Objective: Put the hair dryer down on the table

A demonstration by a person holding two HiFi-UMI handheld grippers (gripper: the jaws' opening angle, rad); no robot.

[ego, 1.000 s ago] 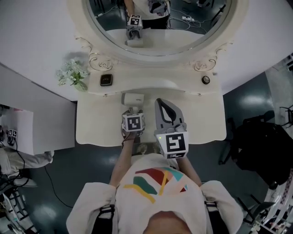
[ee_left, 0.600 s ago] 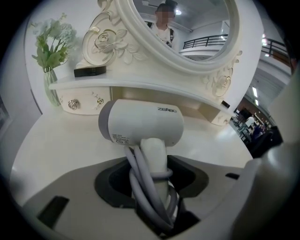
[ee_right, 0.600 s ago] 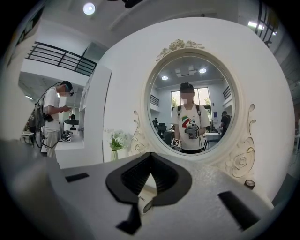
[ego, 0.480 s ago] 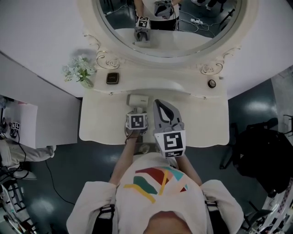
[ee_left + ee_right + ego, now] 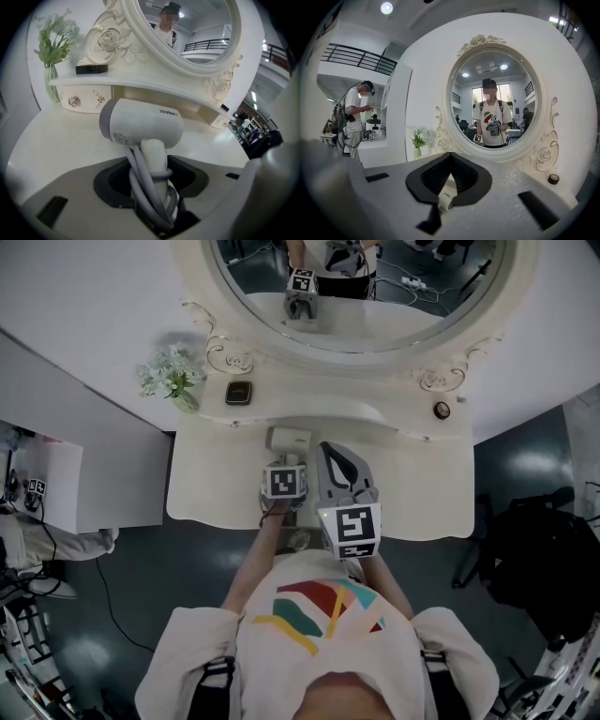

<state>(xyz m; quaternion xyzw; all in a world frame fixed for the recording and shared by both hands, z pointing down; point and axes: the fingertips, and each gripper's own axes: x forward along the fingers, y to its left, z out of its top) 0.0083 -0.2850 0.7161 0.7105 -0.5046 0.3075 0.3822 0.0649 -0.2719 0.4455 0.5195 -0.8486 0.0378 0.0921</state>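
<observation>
A white hair dryer (image 5: 140,123) with a grey rear end points sideways just above the cream dressing table (image 5: 56,140); whether it touches the top I cannot tell. Its handle (image 5: 154,159), wrapped in grey cord, runs down between the jaws of my left gripper (image 5: 151,174), which is shut on it. From the head view the dryer (image 5: 289,439) lies ahead of the left gripper (image 5: 284,465), near the table's middle. My right gripper (image 5: 325,448) hovers just to its right, jaws shut and empty (image 5: 450,157), pointing at the mirror.
A big oval mirror (image 5: 356,287) rises behind a raised shelf. On the shelf are a vase of white flowers (image 5: 172,376), a small black case (image 5: 238,392) and a dark round knob (image 5: 441,410). A white cabinet (image 5: 112,474) adjoins the table's left side. Another person (image 5: 355,117) stands far left.
The head camera has shifted, so the table sits a little further right in the frame. Both grippers and the dryer keep their places over the table.
</observation>
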